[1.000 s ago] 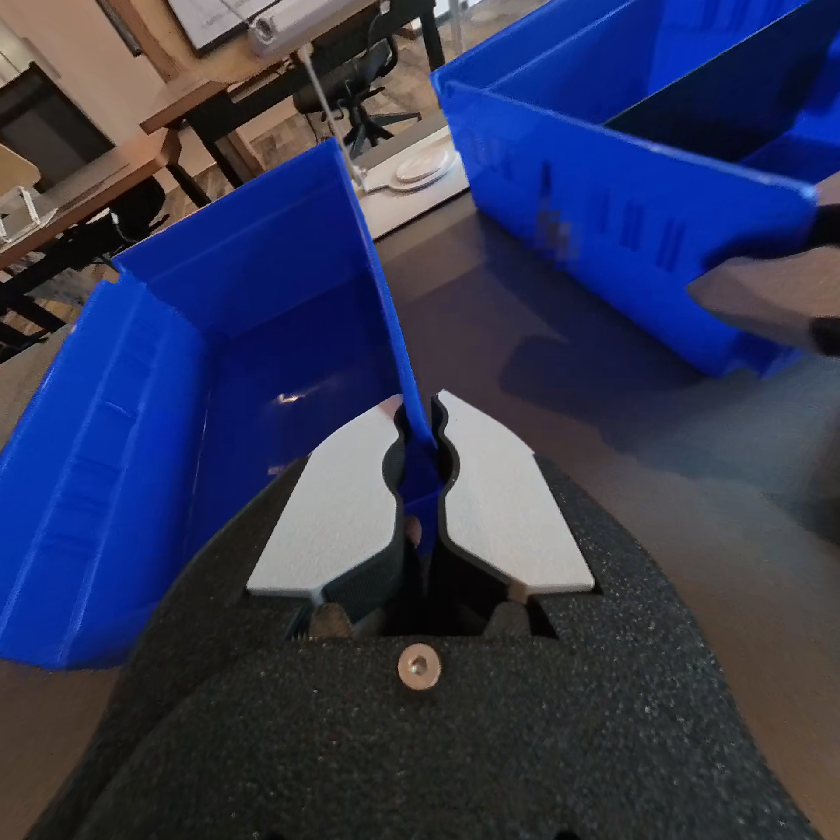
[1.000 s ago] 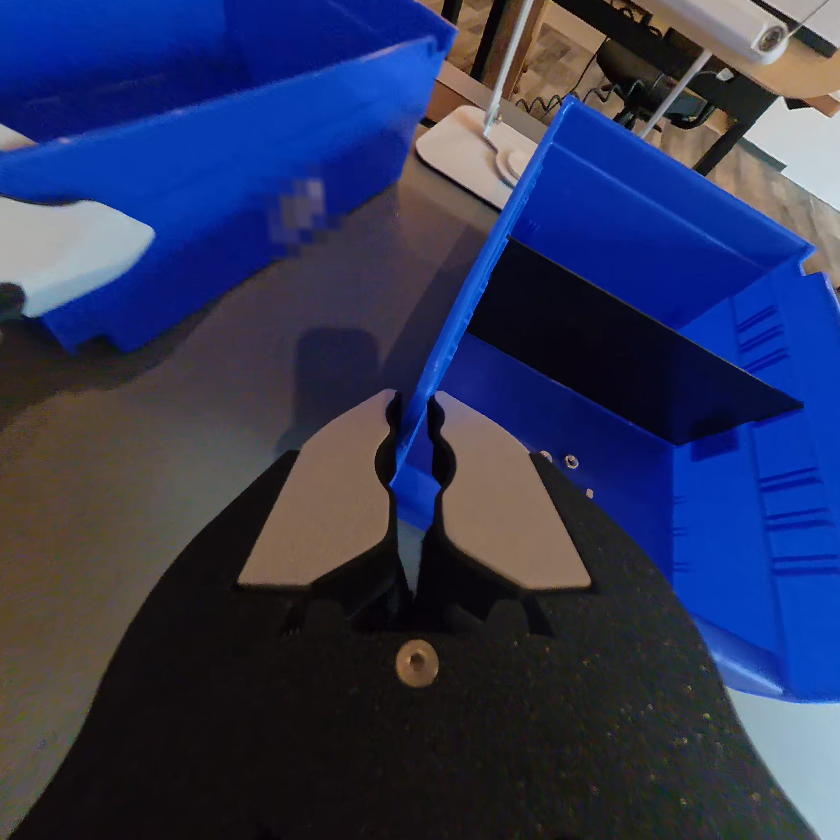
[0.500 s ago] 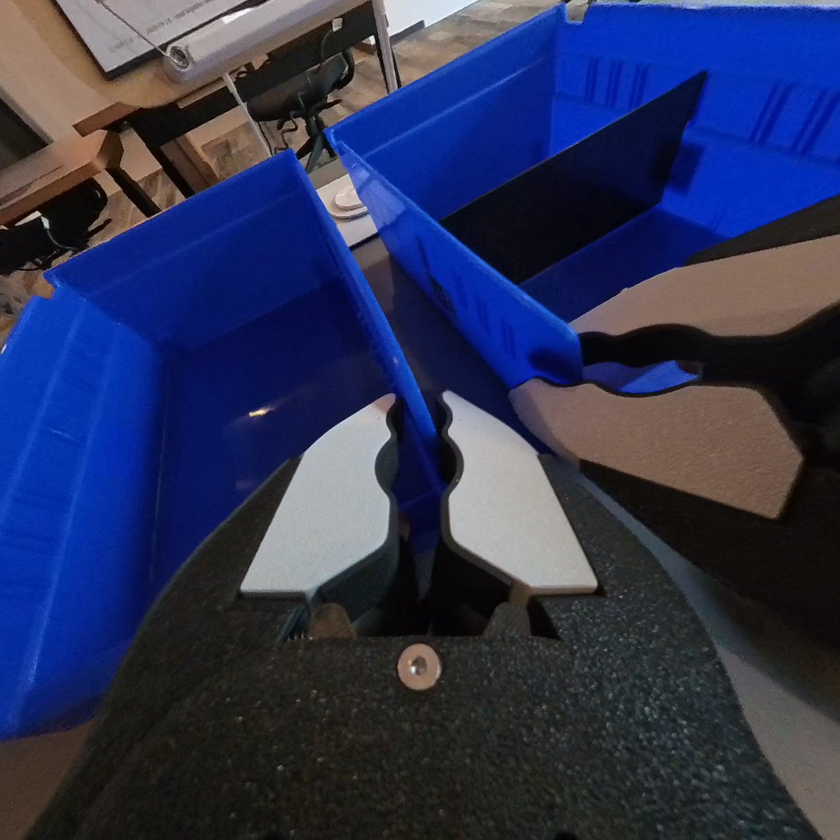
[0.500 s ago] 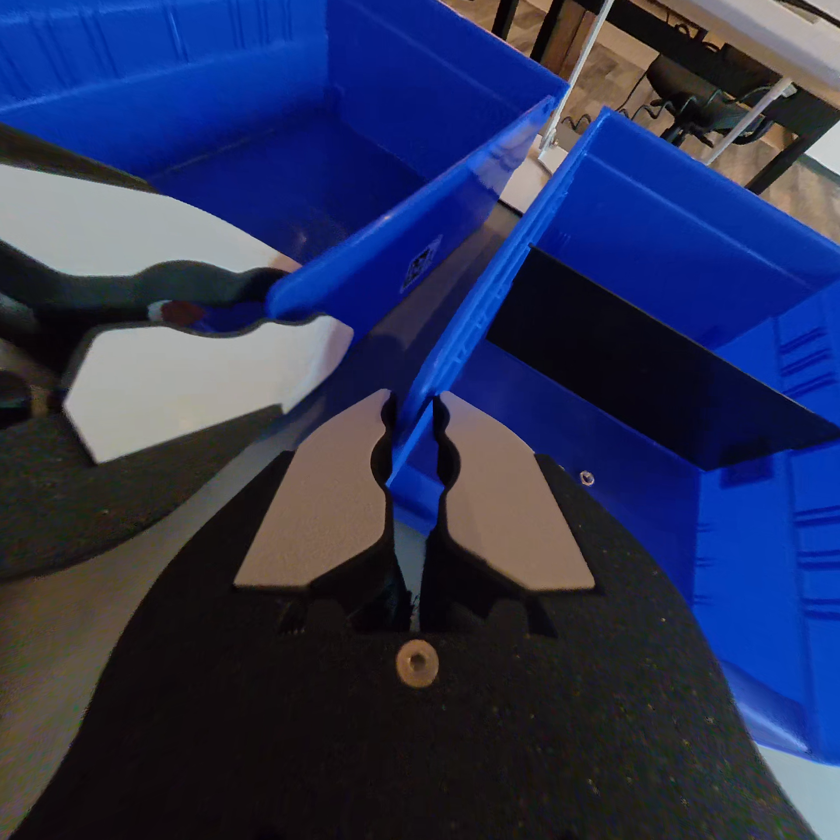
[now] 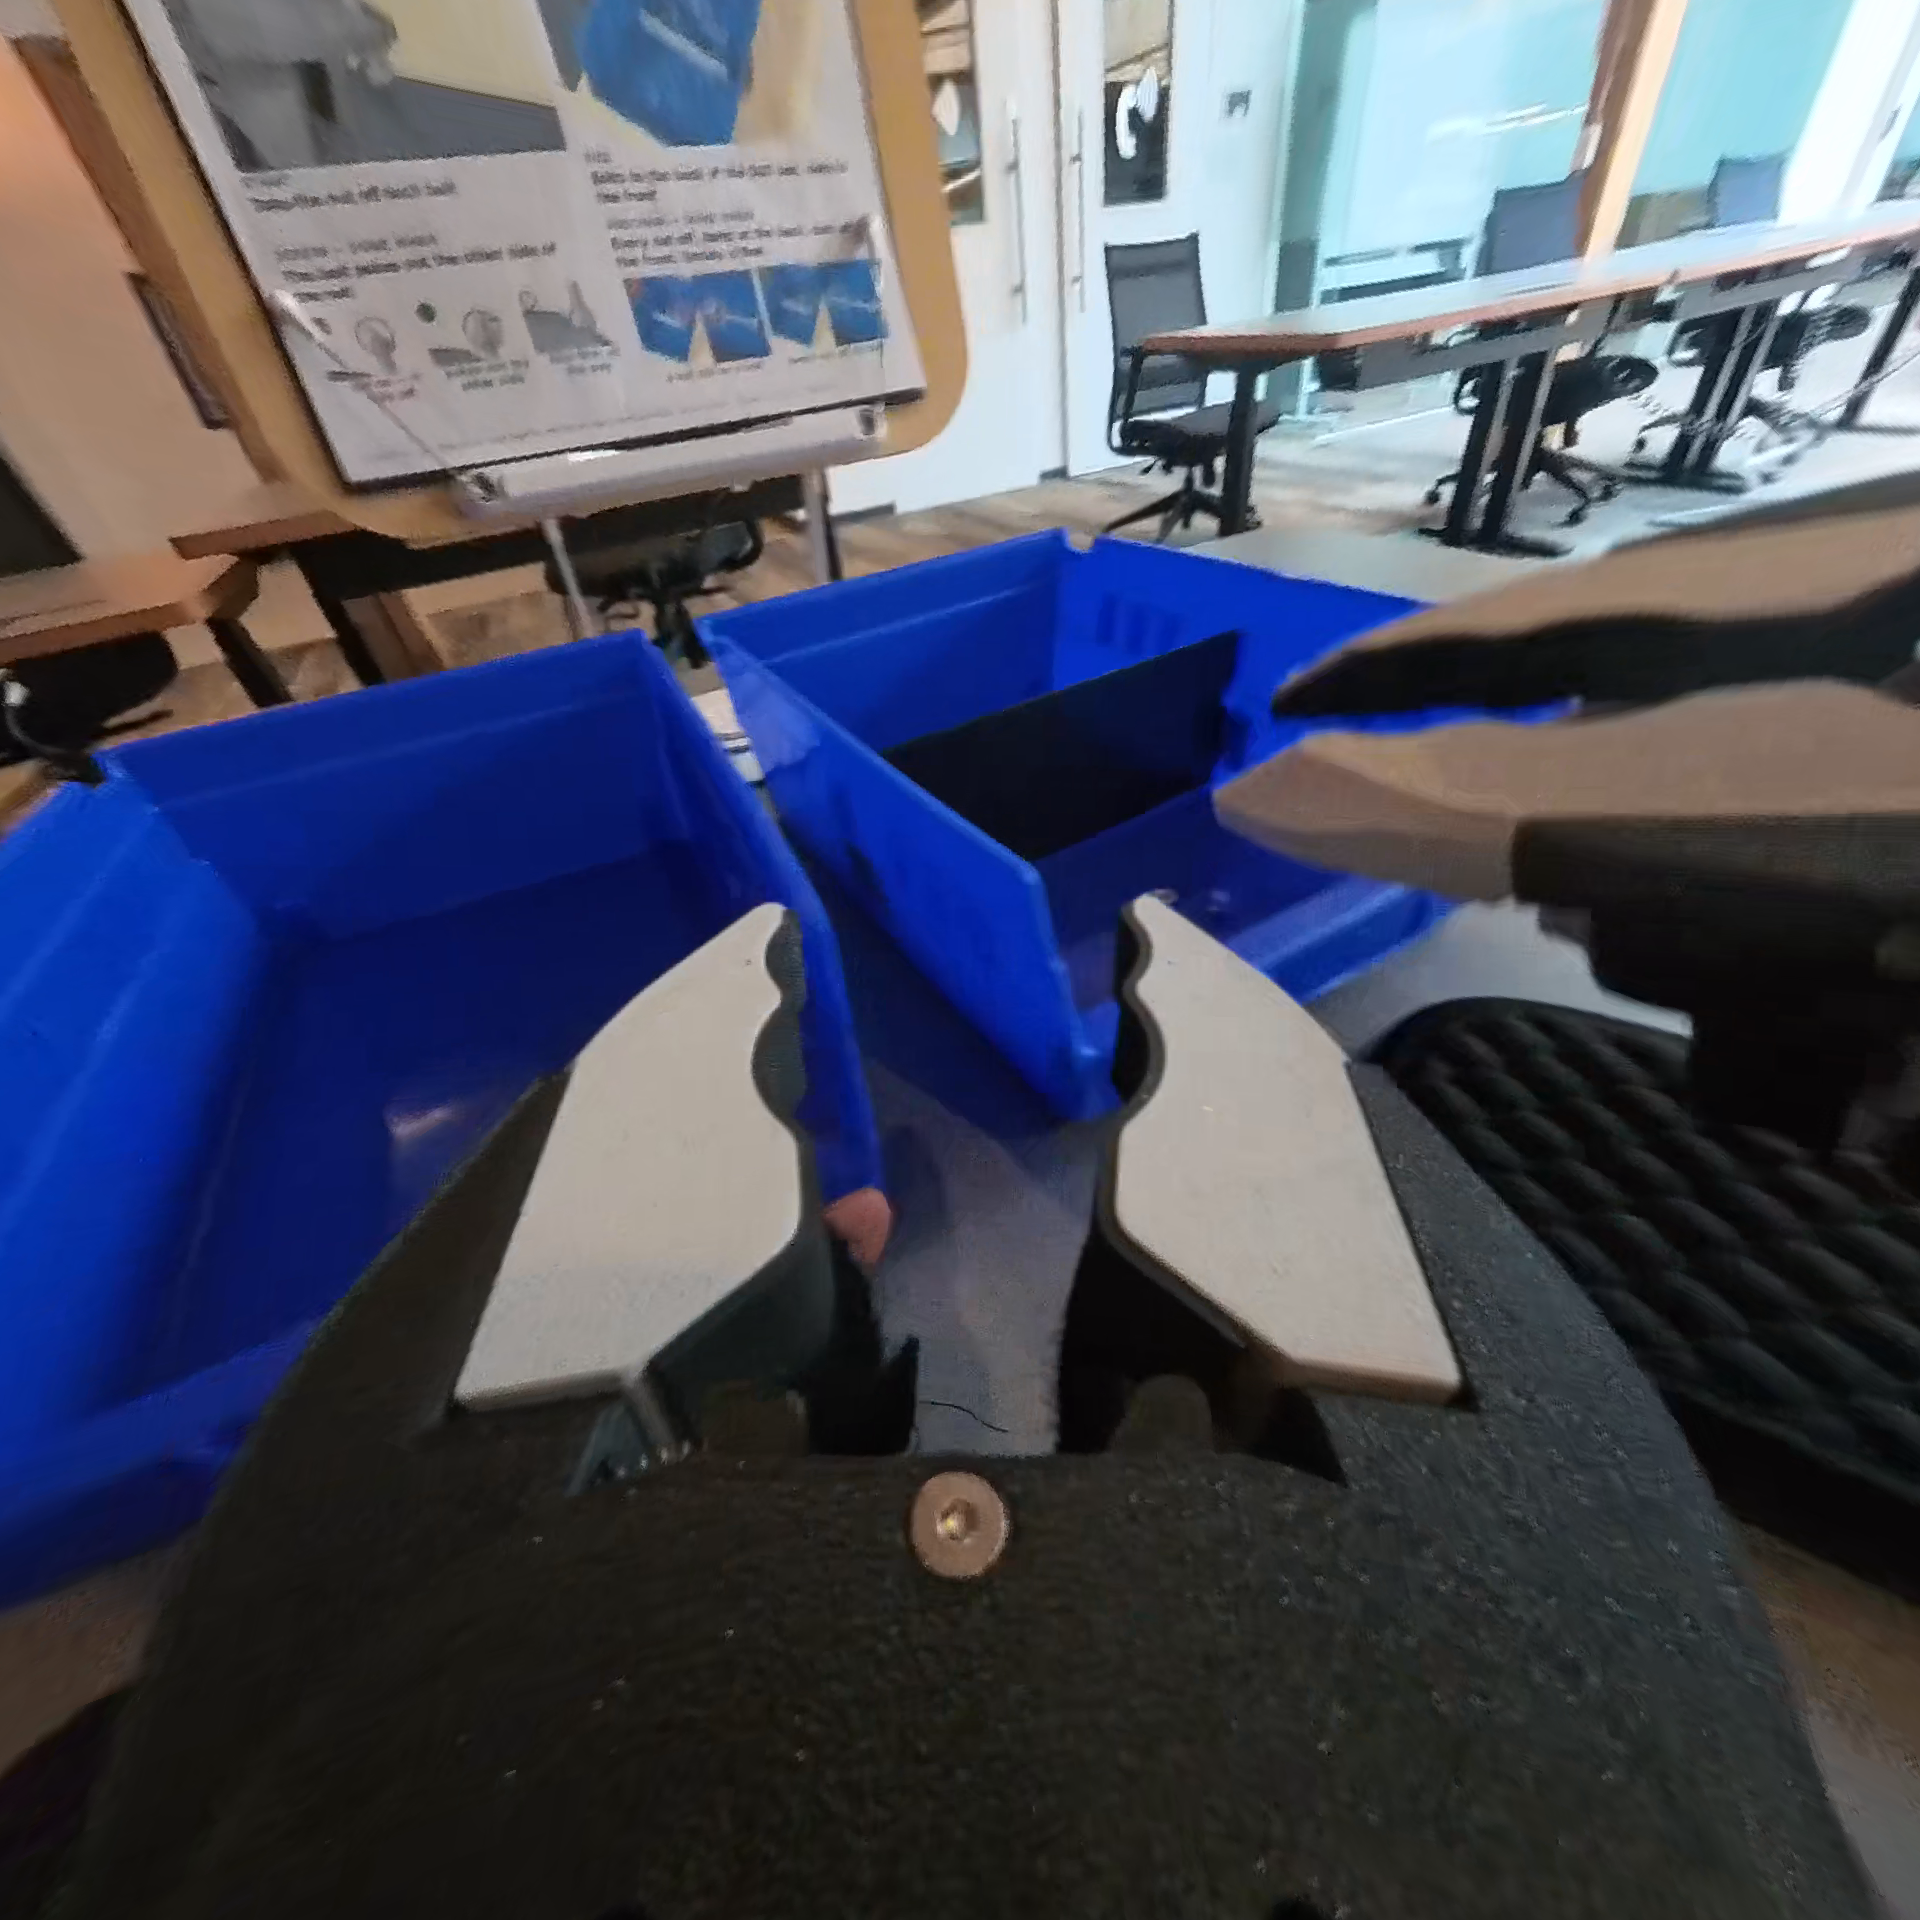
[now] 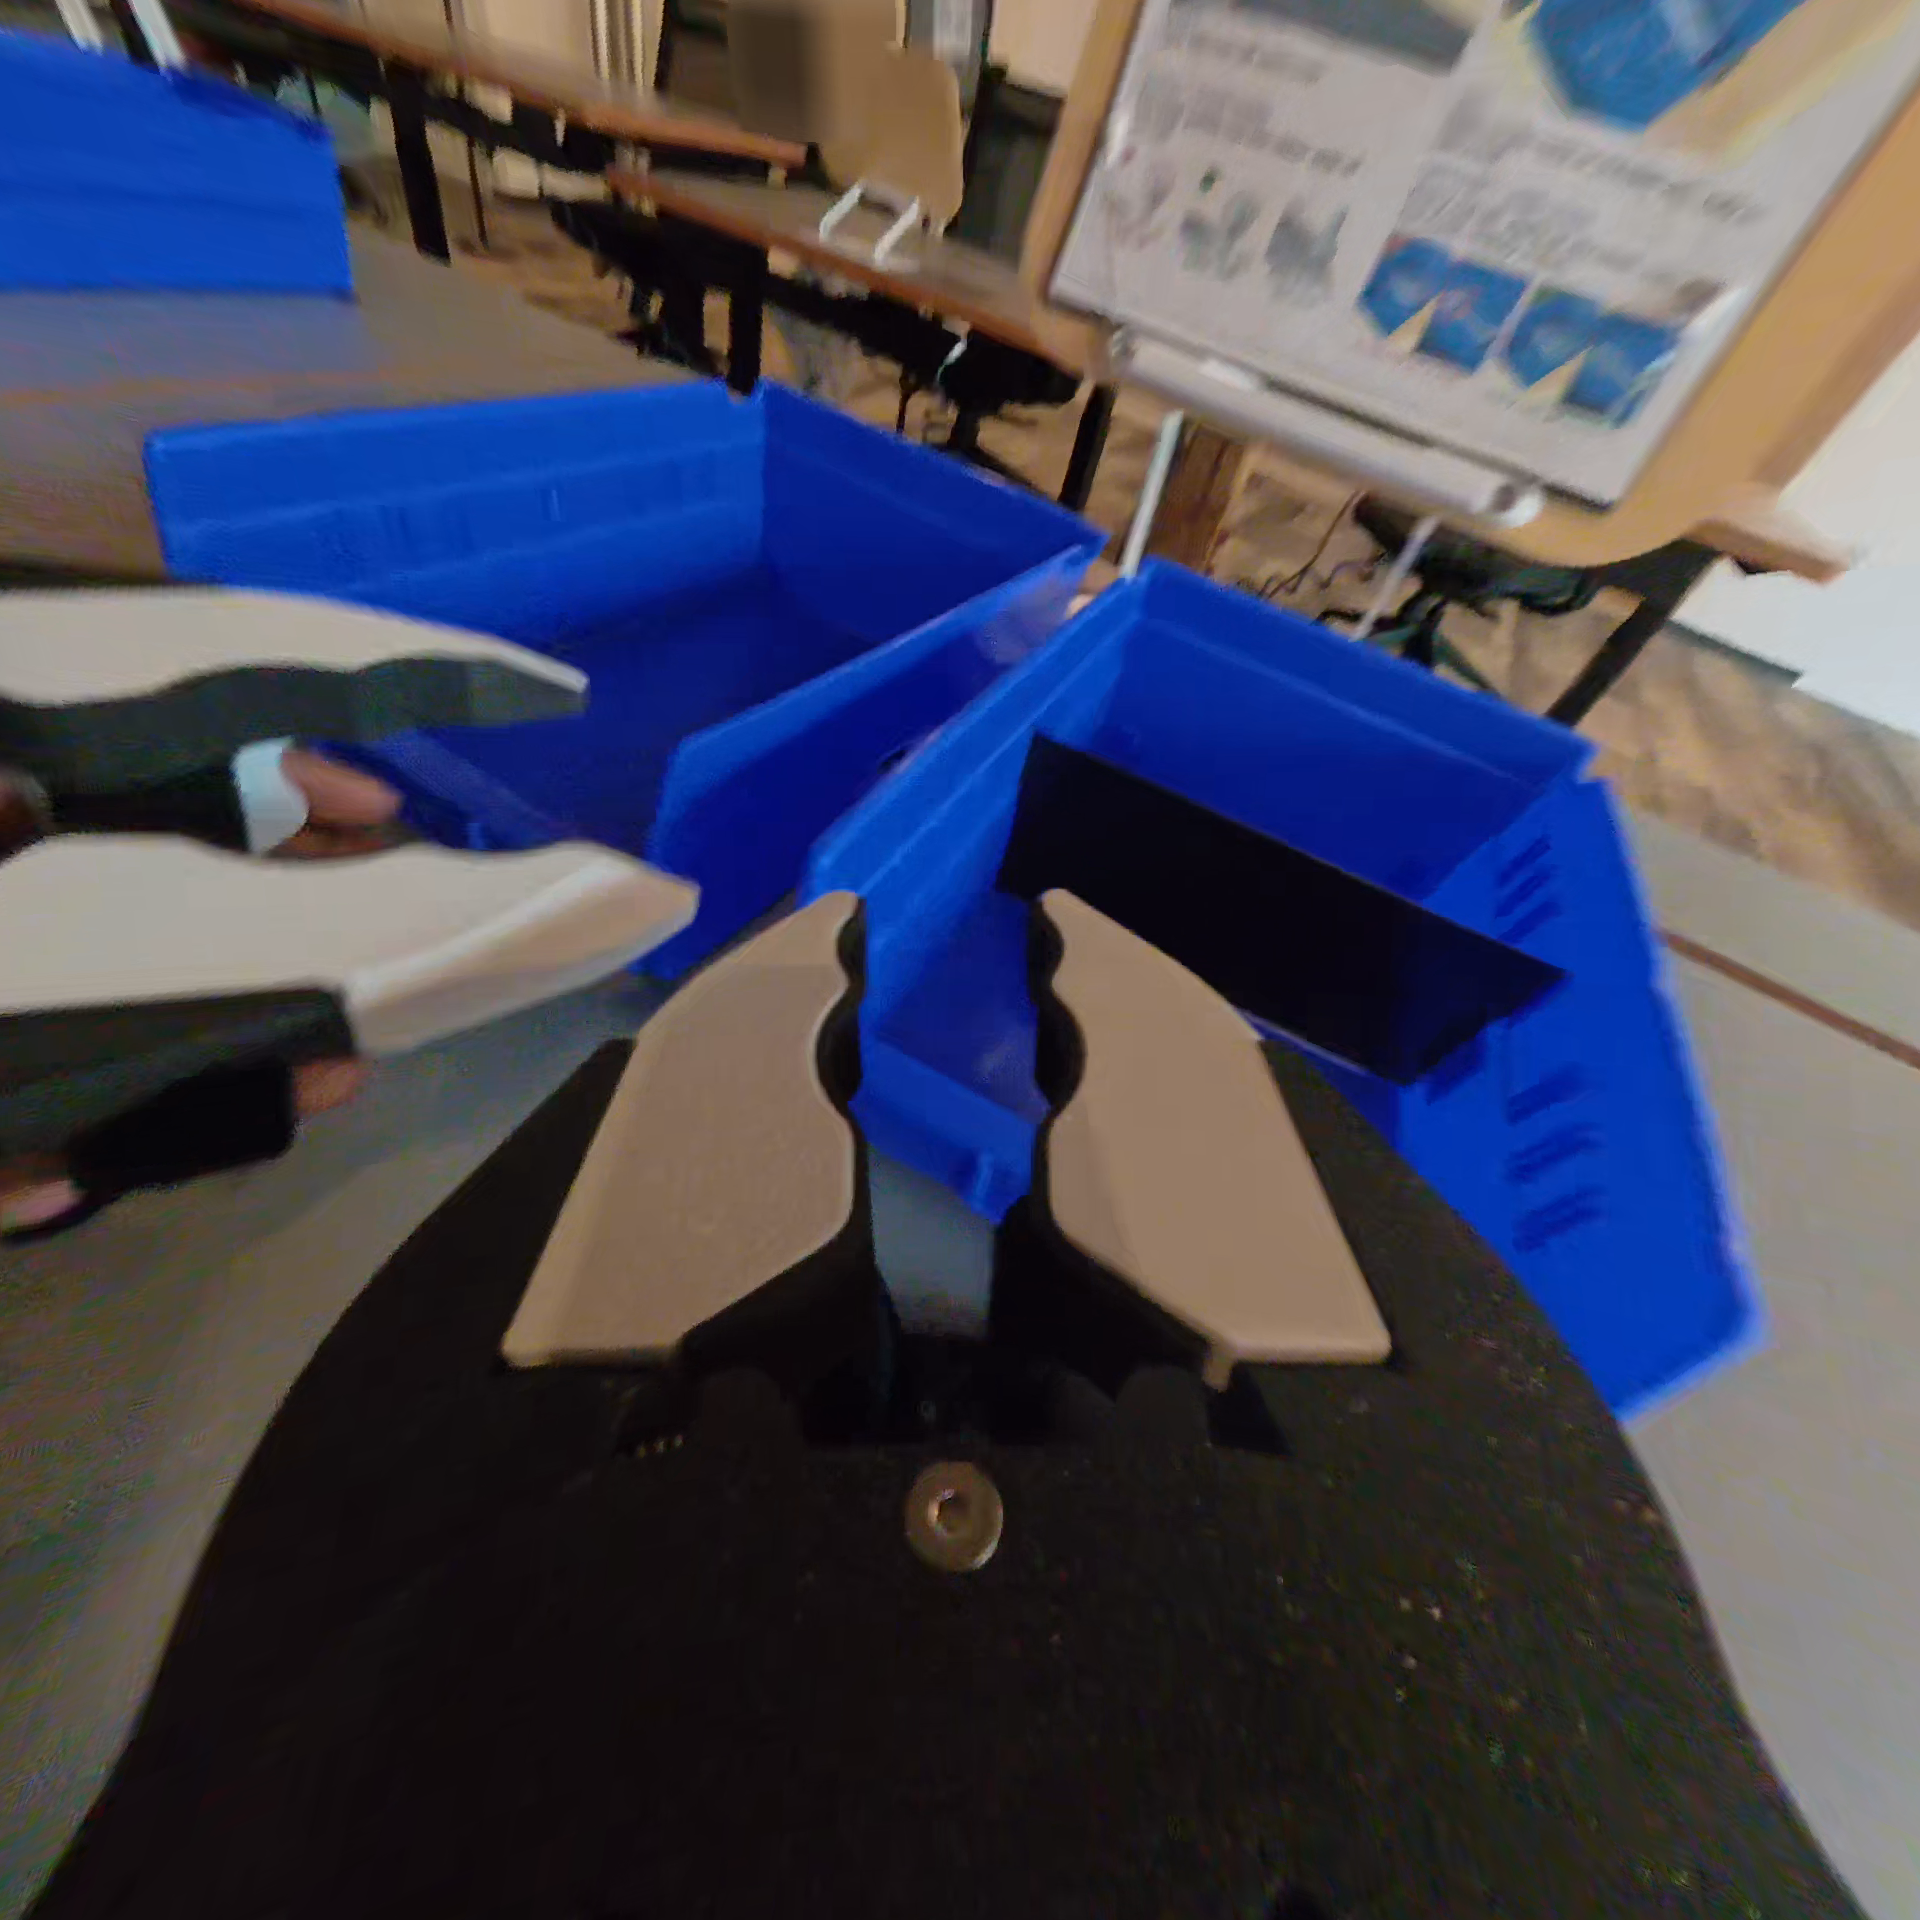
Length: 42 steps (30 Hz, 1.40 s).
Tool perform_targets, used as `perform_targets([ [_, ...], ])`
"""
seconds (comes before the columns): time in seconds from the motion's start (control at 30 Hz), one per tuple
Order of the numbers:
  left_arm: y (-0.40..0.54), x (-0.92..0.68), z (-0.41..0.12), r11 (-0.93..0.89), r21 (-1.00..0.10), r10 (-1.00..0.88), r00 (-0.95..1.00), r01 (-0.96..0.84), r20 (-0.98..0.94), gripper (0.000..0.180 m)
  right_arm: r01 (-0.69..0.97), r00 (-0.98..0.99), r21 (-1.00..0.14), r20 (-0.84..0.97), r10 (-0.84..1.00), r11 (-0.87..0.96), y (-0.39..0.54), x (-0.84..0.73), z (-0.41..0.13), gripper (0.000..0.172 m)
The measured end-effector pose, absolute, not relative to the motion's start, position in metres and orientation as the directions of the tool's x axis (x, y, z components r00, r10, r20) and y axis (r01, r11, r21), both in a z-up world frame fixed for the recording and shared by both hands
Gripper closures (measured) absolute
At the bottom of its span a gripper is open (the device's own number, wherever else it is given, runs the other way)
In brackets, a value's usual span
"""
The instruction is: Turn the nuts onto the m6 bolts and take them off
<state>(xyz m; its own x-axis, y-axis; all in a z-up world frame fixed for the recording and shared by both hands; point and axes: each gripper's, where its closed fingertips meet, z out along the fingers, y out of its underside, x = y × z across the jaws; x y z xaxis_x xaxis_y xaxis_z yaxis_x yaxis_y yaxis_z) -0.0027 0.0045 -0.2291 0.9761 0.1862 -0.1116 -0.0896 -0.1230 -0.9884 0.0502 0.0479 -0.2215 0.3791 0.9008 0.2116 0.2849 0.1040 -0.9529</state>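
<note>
Two open-topped blue plastic bins stand side by side on a grey tabletop (image 5: 966, 1226), their near corners almost meeting at the centre of each view. In the left wrist view, the undivided blue bin (image 5: 416, 935) fills the left half of the frame, and the blue bin with a black divider panel (image 5: 1060, 769) occupies the centre and upper right. The left gripper (image 5: 951, 925) has its grey fingers (image 5: 665, 1143) spread wide; the right-hand wall of the undivided bin and the near corner of the divided bin both lie between them, with a clear gap on the right side, so nothing is clamped. In the right wrist view, the right gripper (image 6: 951, 914) straddles the near left wall of the divided bin (image 6: 1299, 727) at frame centre, its fingers apart and not pressing on the wall. The left gripper appears again at the left edge of that view (image 6: 582, 790), likewise spread. Small silvery fasteners (image 5: 1205, 904), blurred, lie on the floor of the divided bin's front compartment; whether they are nuts or bolts cannot be told. An illustrated instruction board on a stand (image 5: 561, 229) stands behind the bins, at upper left.
</note>
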Motion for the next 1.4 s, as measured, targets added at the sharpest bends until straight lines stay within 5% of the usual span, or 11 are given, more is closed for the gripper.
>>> perform_targets([
  [0.13,0.014,0.031,-0.245,-0.133,-0.988,0.134,0.986,-0.081,-0.099,0.114,0.258,0.462,-0.96,0.22,0.859,0.108,0.078,0.096,-0.208,0.098],
  [0.4,0.041,0.016,-0.275,-0.272,-0.957,0.188,0.971,-0.096,-0.151,0.124,0.315,0.594,-0.947,0.152,0.79,-0.055,0.157,0.147,-0.25,0.07],
  [0.77,0.068,0.003,-0.285,-0.32,-0.946,0.23,0.964,-0.055,-0.134,0.142,0.351,0.585,-0.916,0.054,0.809,-0.193,0.186,0.134,-0.288,0.097],
  [0.87,0.074,0.0,-0.286,-0.326,-0.944,0.246,0.959,-0.053,-0.139,0.149,0.377,0.595,-0.908,0.087,0.799,-0.182,0.19,0.132,-0.291,0.117],
  [1.0,0.075,-0.011,-0.286,-0.337,-0.936,0.303,0.93,-0.098,-0.207,0.164,0.415,0.61,-0.9,0.164,0.775,-0.136,0.196,0.132,-0.294,0.166],
  [1.4,0.068,-0.006,-0.255,-0.215,-0.966,0.315,0.926,-0.145,-0.209,0.17,0.379,0.651,-0.925,0.24,0.72,-0.035,0.184,0.143,-0.265,0.169],
])
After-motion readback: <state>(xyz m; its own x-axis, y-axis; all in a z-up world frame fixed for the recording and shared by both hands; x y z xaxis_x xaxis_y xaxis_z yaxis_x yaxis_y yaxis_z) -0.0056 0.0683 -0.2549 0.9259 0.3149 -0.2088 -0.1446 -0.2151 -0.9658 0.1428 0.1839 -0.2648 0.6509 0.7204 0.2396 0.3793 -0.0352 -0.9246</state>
